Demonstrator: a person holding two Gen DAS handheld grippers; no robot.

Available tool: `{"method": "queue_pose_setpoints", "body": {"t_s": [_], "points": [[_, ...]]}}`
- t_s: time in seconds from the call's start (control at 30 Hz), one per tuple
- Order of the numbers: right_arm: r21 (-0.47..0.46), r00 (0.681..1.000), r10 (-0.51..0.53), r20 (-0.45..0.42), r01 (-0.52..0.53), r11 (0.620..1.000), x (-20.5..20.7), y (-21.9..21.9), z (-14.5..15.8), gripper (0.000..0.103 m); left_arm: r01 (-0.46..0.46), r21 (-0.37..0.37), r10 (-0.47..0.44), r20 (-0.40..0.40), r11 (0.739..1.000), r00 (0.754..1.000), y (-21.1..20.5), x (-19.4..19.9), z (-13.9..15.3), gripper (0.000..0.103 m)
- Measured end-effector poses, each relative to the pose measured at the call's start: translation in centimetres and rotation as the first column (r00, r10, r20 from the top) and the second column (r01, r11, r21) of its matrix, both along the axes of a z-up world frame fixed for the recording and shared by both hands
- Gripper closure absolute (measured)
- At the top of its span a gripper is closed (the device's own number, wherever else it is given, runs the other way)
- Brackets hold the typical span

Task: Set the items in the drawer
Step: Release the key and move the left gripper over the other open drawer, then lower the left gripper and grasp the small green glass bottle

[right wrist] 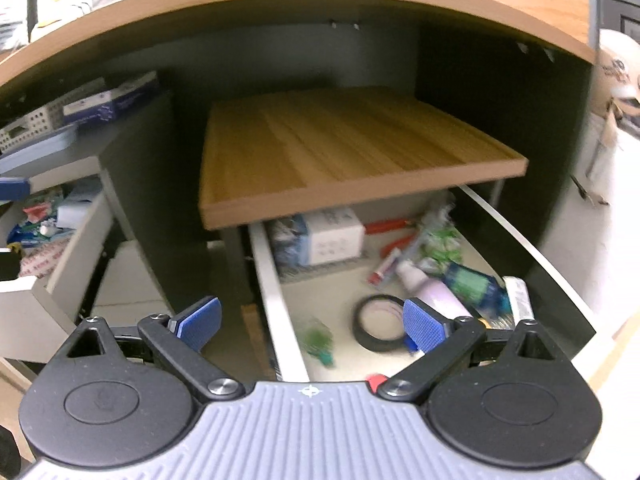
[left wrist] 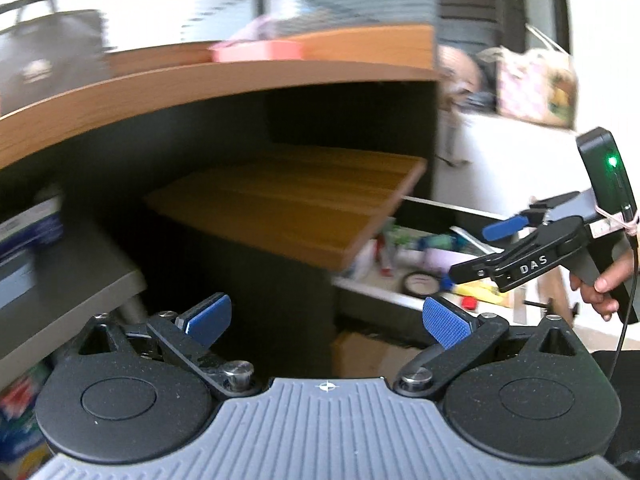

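The white drawer point(right wrist: 276, 304) stands pulled out under a wooden cabinet top point(right wrist: 344, 152). Inside lie a roll of black tape point(right wrist: 378, 324), a lilac bottle point(right wrist: 436, 292), a blue-green bottle point(right wrist: 474, 286), a white box point(right wrist: 336, 240), red-handled pliers point(right wrist: 390, 236) and a small green item point(right wrist: 320, 340). My right gripper point(right wrist: 310, 326) is open and empty, just in front of the drawer. My left gripper point(left wrist: 326, 320) is open and empty, left of the drawer point(left wrist: 372, 292). The right gripper point(left wrist: 488, 252) shows in the left wrist view, above the drawer.
A wooden desk top point(left wrist: 200, 92) overhangs everything, with a pink tray point(left wrist: 256, 50) and a dark bag point(left wrist: 48, 56) on it. A grey shelf unit point(right wrist: 80, 216) with boxes and packets stands to the left. A cardboard box point(left wrist: 368, 354) sits on the floor below the drawer.
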State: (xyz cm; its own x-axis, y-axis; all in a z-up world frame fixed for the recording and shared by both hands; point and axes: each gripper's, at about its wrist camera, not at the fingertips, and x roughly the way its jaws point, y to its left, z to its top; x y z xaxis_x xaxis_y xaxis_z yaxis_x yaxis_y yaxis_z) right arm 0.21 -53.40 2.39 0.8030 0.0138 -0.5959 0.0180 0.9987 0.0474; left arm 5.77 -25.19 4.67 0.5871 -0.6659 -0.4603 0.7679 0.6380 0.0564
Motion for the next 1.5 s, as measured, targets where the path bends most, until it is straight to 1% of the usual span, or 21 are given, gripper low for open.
{"method": "queue_pose_setpoints", "body": {"t_s": [0.1,0.17,0.27,0.37,0.43,0.6,0.73,0.87,0.97,1.07,1.13,1.17,1.23,1.27,1.4,1.5], "points": [[-0.007,1.0,-0.009,-0.028,0.009,1.0,-0.4,-1.6,-0.4,0.004,0.104,0.037,-0.104,0.0,0.994,0.995,-3.2,0.5,-0.3,0.0],[-0.014,0.999,-0.016,-0.04,0.015,1.0,-0.7,-2.4,-0.5,0.004,0.167,0.067,-0.167,-0.002,0.984,0.986,-5.2,0.8,-0.4,0.0],[-0.009,0.998,-0.019,-0.061,0.018,1.0,-1.1,-3.6,-0.6,0.005,0.241,0.107,-0.239,-0.031,0.965,0.971,-8.2,1.1,-0.9,0.0],[0.018,0.997,-0.014,-0.07,0.015,1.0,-1.8,-4.7,-0.5,0.007,0.284,0.164,-0.28,-0.047,0.945,0.959,-11.0,1.3,-1.7,0.0],[0.017,0.997,-0.017,-0.071,0.018,1.0,-2.4,-5.3,-0.5,0.007,0.309,0.204,-0.304,-0.058,0.929,0.951,-12.8,1.5,-2.3,0.001],[0.036,0.998,-0.029,-0.06,0.031,0.999,-3.6,-6.5,-0.7,0.007,0.376,0.309,-0.351,-0.133,0.874,0.927,-17.4,2.7,-4.7,0.001],[0.05,0.999,-0.02,-0.05,0.022,0.999,-4.0,-7.0,-1.1,0.007,0.387,0.378,-0.34,-0.187,0.841,0.922,-20.6,4.3,-6.4,0.001],[0.068,0.999,-0.02,-0.034,0.022,0.997,-4.3,-7.5,-1.1,0.007,0.419,0.417,-0.349,-0.237,0.806,0.907,-22.7,5.9,-7.5,0.004],[0.079,1.0,-0.024,-0.019,0.025,0.997,-4.6,-7.9,-1.2,0.007,0.44,0.464,-0.353,-0.266,0.769,0.897,-24.2,6.6,-8.4,0.008],[0.102,1.0,-0.023,-0.009,0.024,0.994,-4.6,-8.2,-1.3,0.007,0.457,0.495,-0.329,-0.327,0.739,0.886,-25.6,7.3,-9.4,0.013],[0.105,1.0,-0.01,-0.003,0.01,0.994,-4.6,-8.2,-1.4,0.007,0.47,0.507,-0.312,-0.368,0.722,0.876,-26.5,7.6,-10.1,0.019],[0.105,1.0,-0.003,-0.001,0.004,0.994,-4.6,-8.1,-1.5,0.007,0.475,0.52,-0.302,-0.384,0.71,0.873,-26.9,7.7,-10.5,0.02],[0.107,1.0,0.004,-0.002,-0.004,0.994,-4.6,-8.0,-1.6,0.007,0.486,0.537,-0.284,-0.417,0.689,0.864,-27.5,8.0,-11.3,0.028],[0.108,1.0,0.008,-0.003,-0.007,0.994,-4.6,-7.9,-1.7,0.007,0.489,0.551,-0.27,-0.431,0.676,0.861,-27.7,8.2,-11.7,0.029],[0.092,1.0,0.006,-0.002,-0.005,0.996,-4.8,-8.0,-1.6,0.007,0.504,0.602,-0.244,-0.462,0.619,0.852,-28.7,8.5,-13.0,0.029],[0.098,1.0,-0.004,0.008,0.003,0.995,-5.1,-8.4,-1.5,0.007,0.508,0.629,-0.224,-0.477,0.588,0.85,-29.4,8.9,-13.7,0.029]]}}
